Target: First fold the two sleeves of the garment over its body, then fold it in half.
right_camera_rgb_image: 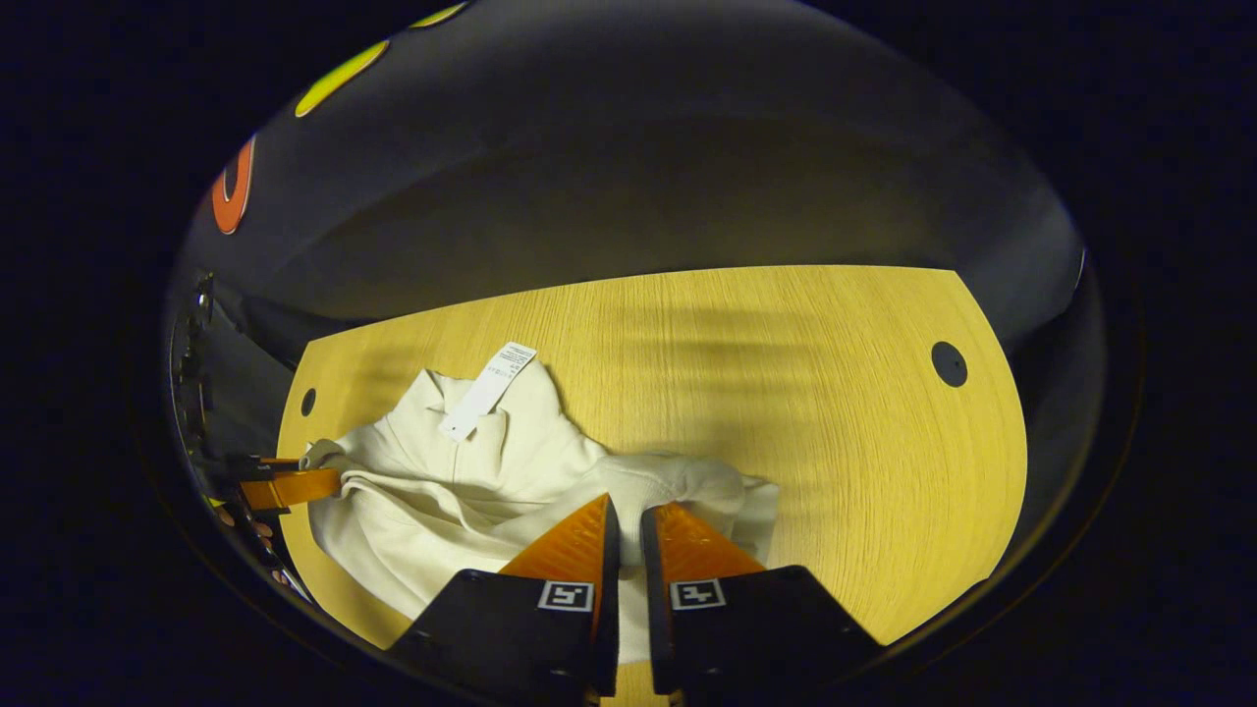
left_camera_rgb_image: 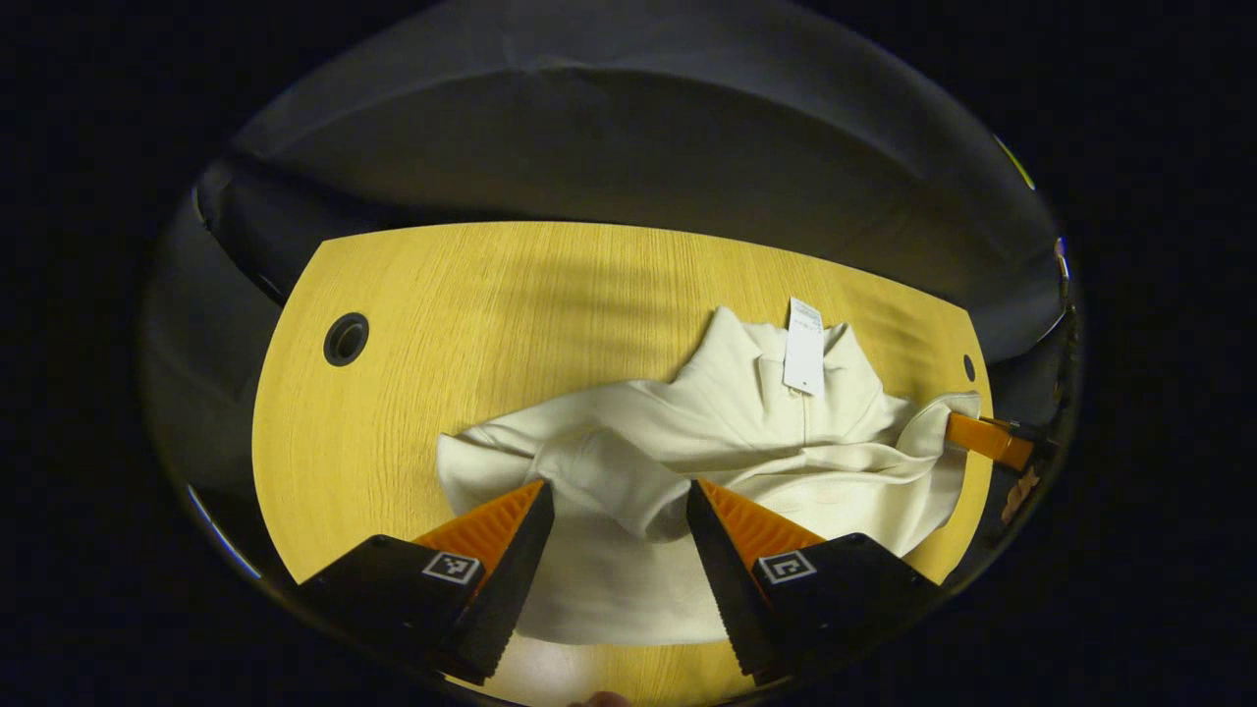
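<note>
Showing the left gripper [left_camera_rgb_image: 619, 506] with jaws spread wide above a folded sleeve of the cream fabric garment [left_camera_rgb_image: 707, 462] on the yellow wooden table [left_camera_rgb_image: 442, 295], collar pointing away, the right gripper view shows the right gripper [right_camera_rgb_image: 628, 525] nearly closed, pinching the other sleeve.
</note>
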